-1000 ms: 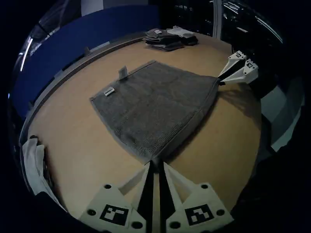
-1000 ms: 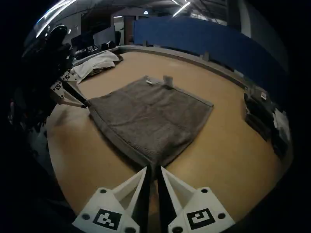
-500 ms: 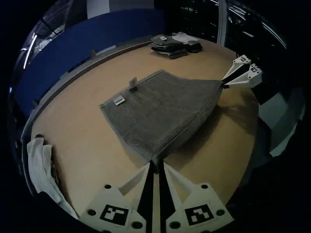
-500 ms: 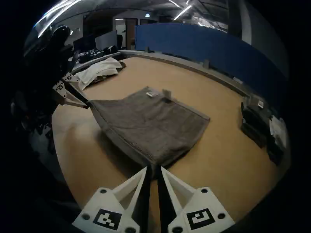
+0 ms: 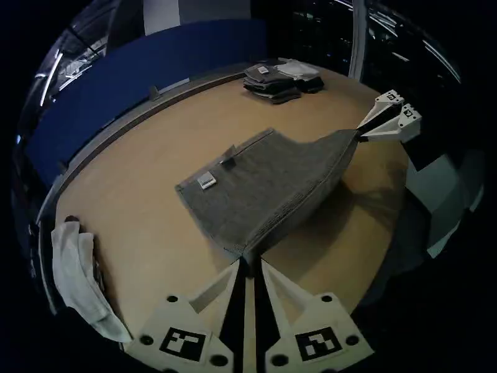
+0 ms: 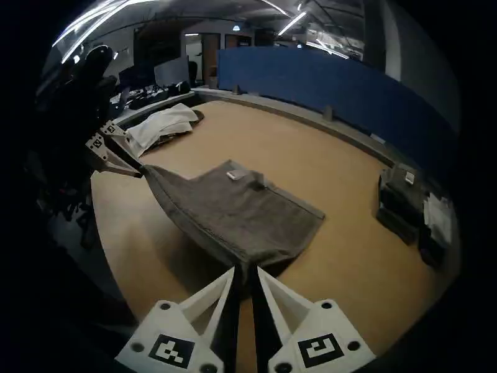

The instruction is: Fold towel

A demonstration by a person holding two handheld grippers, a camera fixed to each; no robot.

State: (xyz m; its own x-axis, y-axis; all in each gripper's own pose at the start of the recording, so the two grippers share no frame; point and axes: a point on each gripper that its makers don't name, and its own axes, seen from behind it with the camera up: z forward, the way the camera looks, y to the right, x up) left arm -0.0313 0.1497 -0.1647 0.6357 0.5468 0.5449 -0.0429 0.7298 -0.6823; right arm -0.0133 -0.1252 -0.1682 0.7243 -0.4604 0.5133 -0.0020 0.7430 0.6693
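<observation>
The towel (image 5: 267,186) is grey terry with a nubbly pile and a thicker hemmed border. Its far half lies flat on the surface (image 5: 155,168), while its near edge is held up off the wood and stretched fairly taut between the two grippers, so the cloth slopes from the raised edge down to the flat part and casts a shadow below. A small white label (image 5: 207,181) and a short loop (image 5: 228,160) sit at the far hem.

The surface is smooth tan wood with a rounded outline, backed by a blue partition (image 5: 136,68). A stack (image 5: 279,81) of dark folded cloths rests at the far end, and a crumpled white cloth (image 5: 77,273) lies at the left rim.

The left gripper (image 5: 250,264) has its white wedge-shaped fingers pressed together on the towel's near left corner. The right gripper (image 5: 360,133) pinches the near right corner the same way, fingers closed on the hem, and is angled inward toward the cloth.
</observation>
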